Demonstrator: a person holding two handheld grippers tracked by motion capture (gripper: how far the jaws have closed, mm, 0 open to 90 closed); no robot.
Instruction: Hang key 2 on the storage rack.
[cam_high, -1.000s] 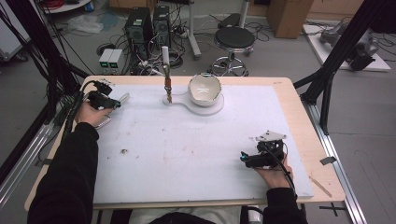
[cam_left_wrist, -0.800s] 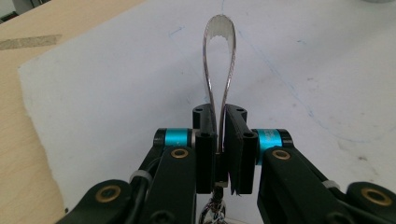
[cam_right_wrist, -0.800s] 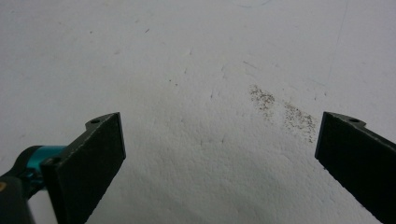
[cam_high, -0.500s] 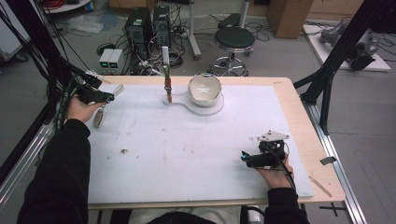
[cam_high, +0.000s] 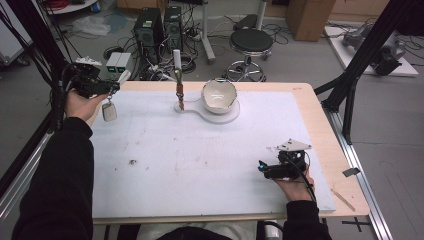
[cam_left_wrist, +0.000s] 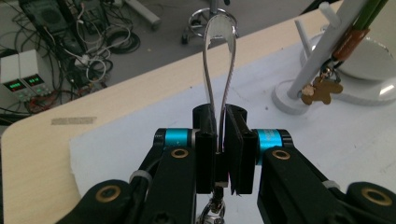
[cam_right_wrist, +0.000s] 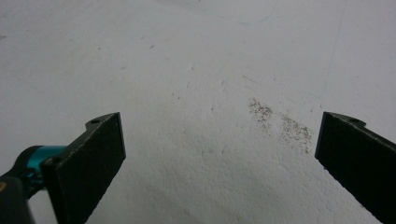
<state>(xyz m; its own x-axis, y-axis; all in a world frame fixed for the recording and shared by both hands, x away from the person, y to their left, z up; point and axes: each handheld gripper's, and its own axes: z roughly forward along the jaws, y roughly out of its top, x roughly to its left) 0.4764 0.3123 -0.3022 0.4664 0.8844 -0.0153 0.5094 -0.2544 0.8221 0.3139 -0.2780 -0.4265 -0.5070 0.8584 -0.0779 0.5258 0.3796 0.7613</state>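
A: What do you see past the right gripper (cam_right_wrist: 219, 158)?
B: 2 black jaws, far apart, with nothing between them.
A: And under them?
B: A white mat (cam_right_wrist: 187, 60) with a patch of dark specks (cam_right_wrist: 280, 126) near the right jaw.

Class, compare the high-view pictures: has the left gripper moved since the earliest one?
Yes. The left gripper, shut on a metal carabiner, has risen up-frame and leftward, away from the white stand, past the table edge.
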